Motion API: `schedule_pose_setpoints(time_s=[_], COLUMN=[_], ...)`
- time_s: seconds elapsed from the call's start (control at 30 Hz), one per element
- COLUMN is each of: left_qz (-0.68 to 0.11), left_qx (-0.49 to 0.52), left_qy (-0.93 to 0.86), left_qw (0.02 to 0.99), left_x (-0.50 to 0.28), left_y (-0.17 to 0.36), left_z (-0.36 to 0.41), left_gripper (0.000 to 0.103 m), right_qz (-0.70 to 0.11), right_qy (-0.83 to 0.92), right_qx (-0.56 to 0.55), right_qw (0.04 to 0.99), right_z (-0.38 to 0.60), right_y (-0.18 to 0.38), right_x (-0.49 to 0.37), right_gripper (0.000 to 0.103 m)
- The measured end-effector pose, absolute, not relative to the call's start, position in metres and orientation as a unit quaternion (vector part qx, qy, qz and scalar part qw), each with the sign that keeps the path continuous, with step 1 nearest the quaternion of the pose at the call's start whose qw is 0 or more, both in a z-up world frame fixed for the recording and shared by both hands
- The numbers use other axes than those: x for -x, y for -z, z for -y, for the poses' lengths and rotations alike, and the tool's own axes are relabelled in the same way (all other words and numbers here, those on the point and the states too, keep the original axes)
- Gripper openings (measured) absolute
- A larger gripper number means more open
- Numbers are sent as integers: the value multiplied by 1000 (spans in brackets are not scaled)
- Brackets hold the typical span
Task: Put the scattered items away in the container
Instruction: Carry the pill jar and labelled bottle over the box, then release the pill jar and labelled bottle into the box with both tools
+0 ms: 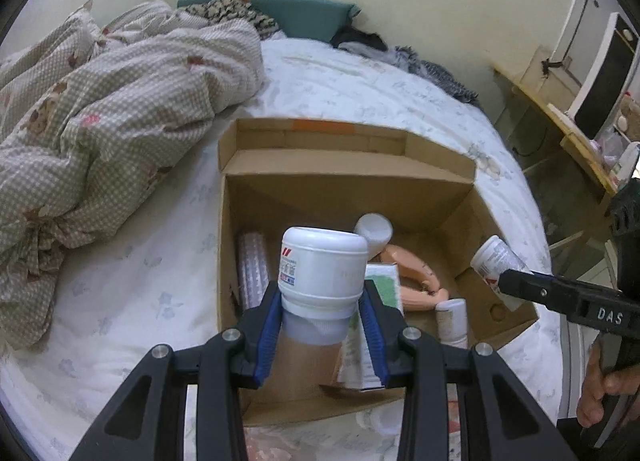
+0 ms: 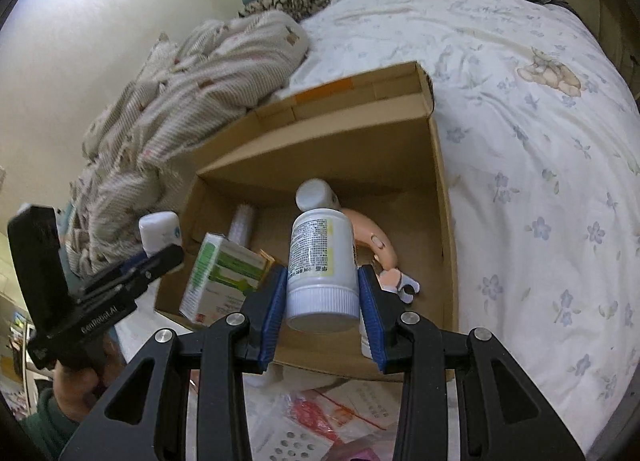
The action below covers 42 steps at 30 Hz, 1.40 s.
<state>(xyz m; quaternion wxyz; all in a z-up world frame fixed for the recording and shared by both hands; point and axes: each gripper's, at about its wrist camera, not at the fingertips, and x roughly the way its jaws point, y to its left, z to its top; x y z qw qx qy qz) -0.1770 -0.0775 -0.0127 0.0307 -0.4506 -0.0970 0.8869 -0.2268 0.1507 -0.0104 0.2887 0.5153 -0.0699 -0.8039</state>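
While the left gripper (image 1: 322,325) is clamping a white jar (image 1: 320,269) between its blue pads (image 1: 269,335), the left wrist view is showing that jar hanging over the open cardboard box (image 1: 304,191) on the bed (image 1: 360,89). Inside the box a ribbed clear tube (image 1: 252,269) is lying along the left wall, a white round-capped bottle (image 1: 374,231) and a peach-coloured plastic handle (image 1: 416,281) are resting farther in, and a green-and-white carton (image 1: 374,321) is leaning just beside the right pad. A small white bottle (image 1: 452,319) is lying near the right wall. A crumpled checked duvet (image 1: 112,117) is crowding the box's left side. At the right, the right gripper (image 1: 508,281) is holding its own bottle (image 1: 496,261) over the box's rim.

Seen from the right wrist, the right gripper (image 2: 323,301) is squeezing a white pill bottle (image 2: 322,261), cap toward the camera, above the box (image 2: 440,181). The green carton (image 2: 224,273) is standing tilted at the left, and the peach handle (image 2: 376,241) is lying behind the bottle. The left gripper (image 2: 160,257) is carrying the jar (image 2: 159,231) over the box's left edge. Plastic-wrapped packets (image 2: 320,417) are lying on the bed in front of the box.
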Motion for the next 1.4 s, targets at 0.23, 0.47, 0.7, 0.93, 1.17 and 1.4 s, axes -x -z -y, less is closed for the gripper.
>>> schedule_pose_setpoints(time_s=[0.23,0.47,0.7,0.93,1.17,1.4], left_qz=[94,65,63,50,32,46], left_qx=[487,495,514,516,499,479], left_qy=[-868,-866,-856,-852,-864,-875], left_qw=[6,4,5,71,56,44], left_x=[186,186,190,192,183,171], left_y=[38,39,47,45,31,4], left_z=[80,69,58,18,21,42], left_gripper=[39,62,63,63,63,63], right_qz=[44,38,40,55,60,54], right_qy=[798,802,805,806,807,806], right_qx=[-531,-531,-521,-521,-520,-519], right_qw=[282,273,281,275,275,281], right_z=[-145,-152,-156,-168,-174,-171], right_y=[23,23,11,6,1,-1], right_x=[223,220,214,216,214,211], right_gripper=[40,63,63,63,63,63])
